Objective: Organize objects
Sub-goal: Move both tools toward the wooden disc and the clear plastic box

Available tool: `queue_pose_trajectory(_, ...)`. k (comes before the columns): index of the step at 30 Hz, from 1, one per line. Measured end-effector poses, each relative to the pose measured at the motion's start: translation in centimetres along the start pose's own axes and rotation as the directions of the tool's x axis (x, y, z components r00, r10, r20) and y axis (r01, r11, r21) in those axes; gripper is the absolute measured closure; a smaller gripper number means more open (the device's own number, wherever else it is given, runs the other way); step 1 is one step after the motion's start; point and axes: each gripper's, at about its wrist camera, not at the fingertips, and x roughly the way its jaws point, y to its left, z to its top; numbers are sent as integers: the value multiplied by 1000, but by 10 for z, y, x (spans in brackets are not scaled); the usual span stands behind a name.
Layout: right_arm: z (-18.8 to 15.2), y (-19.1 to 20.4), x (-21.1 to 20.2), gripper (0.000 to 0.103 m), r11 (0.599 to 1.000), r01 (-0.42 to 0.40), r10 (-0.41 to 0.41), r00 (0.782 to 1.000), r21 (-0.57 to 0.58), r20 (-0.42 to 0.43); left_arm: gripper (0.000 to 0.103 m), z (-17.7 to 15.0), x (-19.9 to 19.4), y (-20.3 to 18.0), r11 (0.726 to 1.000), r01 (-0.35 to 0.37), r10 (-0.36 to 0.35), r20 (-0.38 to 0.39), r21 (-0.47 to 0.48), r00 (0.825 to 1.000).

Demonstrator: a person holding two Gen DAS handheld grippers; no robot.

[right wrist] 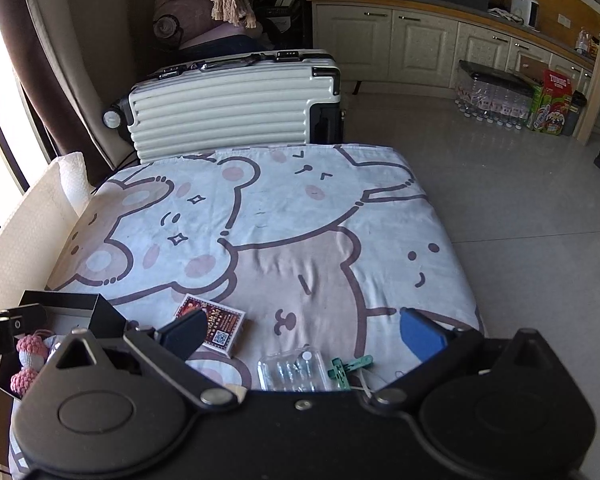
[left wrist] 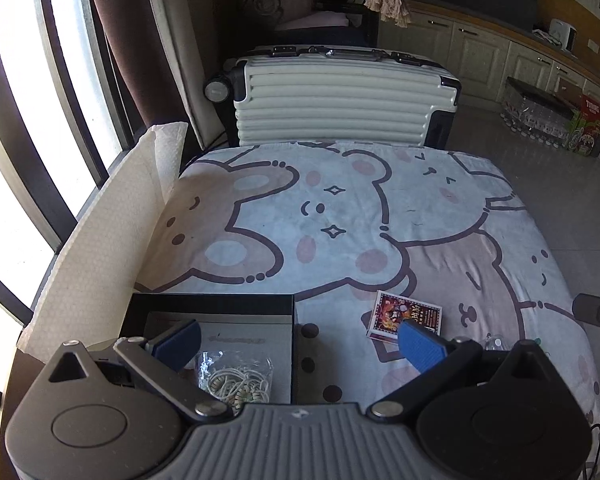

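A black open box (left wrist: 212, 308) sits at the near left of a table draped in a cartoon-bear cloth (left wrist: 340, 208); inside lies a clear bag of beige cord (left wrist: 236, 380). My left gripper (left wrist: 300, 346) is open, its left finger over the box. A small red printed card box (left wrist: 404, 316) (right wrist: 212, 328) lies on the cloth to the box's right. My right gripper (right wrist: 300, 334) is open above a clear plastic case (right wrist: 294, 370) and a green clip (right wrist: 350, 366). Pink knitted pieces (right wrist: 26, 364) show in the black box (right wrist: 66, 304).
A white ribbed suitcase (left wrist: 340, 100) (right wrist: 236, 100) stands behind the table. White foam sheet (left wrist: 100, 240) lines the table's left side by the window. Cabinets (right wrist: 420, 44) and a pack of bottles (right wrist: 496, 100) stand on the tiled floor at the far right.
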Motion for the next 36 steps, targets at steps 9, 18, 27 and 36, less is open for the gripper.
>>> queue_pose_trajectory(9,0,-7,1,0,998,20,-22,999,62,35,0,1,1,-13,1000,27,-28,35,13,999)
queue_pose_trajectory(18,-1,-25,19,0,992,6,-7,1000,127,9,0,-5,18,-46,979,77,-86,43,189,995)
queue_pose_trajectory(27,-6,-44,50,0,983,31,-13,995,181,-99,1,-12,45,-72,936,196,-183,-71,293,981)
queue_pose_trajectory(36,-12,-58,77,0,968,24,32,975,249,-219,17,-23,77,-99,872,288,-217,-215,395,952)
